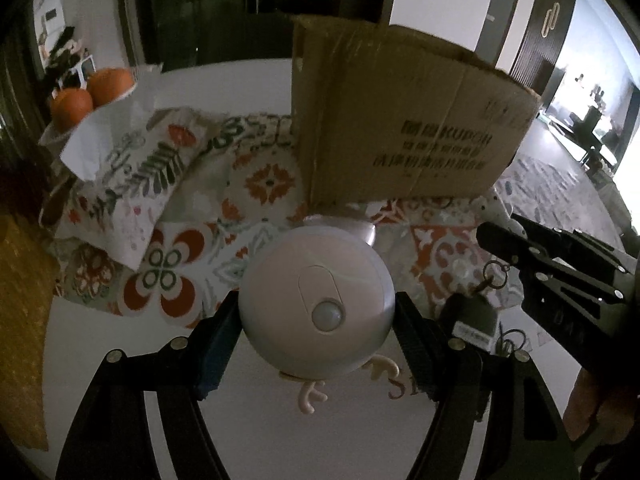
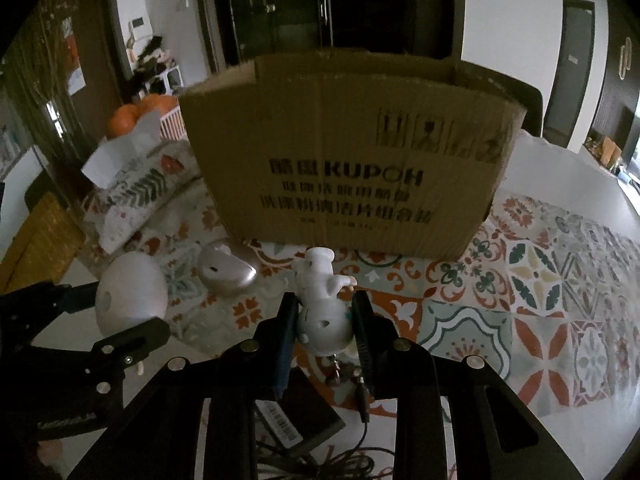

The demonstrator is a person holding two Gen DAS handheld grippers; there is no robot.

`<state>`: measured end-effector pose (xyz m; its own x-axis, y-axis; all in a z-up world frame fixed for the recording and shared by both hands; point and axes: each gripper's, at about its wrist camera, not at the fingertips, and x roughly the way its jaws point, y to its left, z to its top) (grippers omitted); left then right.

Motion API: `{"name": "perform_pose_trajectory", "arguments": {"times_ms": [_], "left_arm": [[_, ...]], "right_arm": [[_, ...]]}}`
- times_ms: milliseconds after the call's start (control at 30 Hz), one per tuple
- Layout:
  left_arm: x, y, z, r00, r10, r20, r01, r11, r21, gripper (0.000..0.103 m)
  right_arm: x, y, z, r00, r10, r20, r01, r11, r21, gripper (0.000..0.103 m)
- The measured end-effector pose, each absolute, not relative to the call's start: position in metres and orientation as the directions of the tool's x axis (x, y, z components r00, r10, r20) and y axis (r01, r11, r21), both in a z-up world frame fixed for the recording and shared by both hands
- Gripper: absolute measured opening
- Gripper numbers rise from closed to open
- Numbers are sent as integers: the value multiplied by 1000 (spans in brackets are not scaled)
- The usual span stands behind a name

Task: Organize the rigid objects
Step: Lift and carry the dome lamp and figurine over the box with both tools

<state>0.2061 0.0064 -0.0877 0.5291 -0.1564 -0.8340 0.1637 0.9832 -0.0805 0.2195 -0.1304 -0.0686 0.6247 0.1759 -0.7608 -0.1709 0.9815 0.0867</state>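
My left gripper [image 1: 318, 312] is shut on a round white sensor light [image 1: 316, 304], held above the table; it also shows in the right wrist view [image 2: 128, 292]. My right gripper [image 2: 324, 320] is shut on a small white figurine keychain [image 2: 322, 312], head toward the camera, its key ring hanging below. The right gripper also shows at the right of the left wrist view [image 1: 500, 240]. A cardboard box [image 2: 348, 156] stands upright just behind both grippers. A pinkish oval device [image 2: 226, 272] lies on the patterned cloth [image 2: 520, 280] in front of the box.
A black adapter with a label and cable [image 2: 296, 420] lies under the right gripper. A patterned pillow [image 2: 136, 196] with white paper lies left of the box. Orange fruits [image 1: 92, 92] sit at the far left. A cream antler-shaped piece [image 1: 312, 396] lies on the white table.
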Motion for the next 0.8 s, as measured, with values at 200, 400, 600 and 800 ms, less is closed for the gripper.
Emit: {"name": "perform_pose_trajectory", "arguments": {"times_ms": [200,400,600,800], "left_arm": [[205,3,-64,575,-160,-802,179,981,-68,74],[208,0,-42,614,-170,-771,195,979,-61,74],[212,-4,-23,638,-187,-747,212,975,-63,74],[216,-9,-7,656,-205,-726,227,971,-70,74]], "right_arm": [[213,-130,-50,661,176,-730,-162,983,89,29],[208,-132,-31,693,176,-699,-158,983,91,29],[206,-137,-9,731,172,-660,-148,985,93,29],[207,-142,9,759,168,-629,-143,986,92,29]]}}
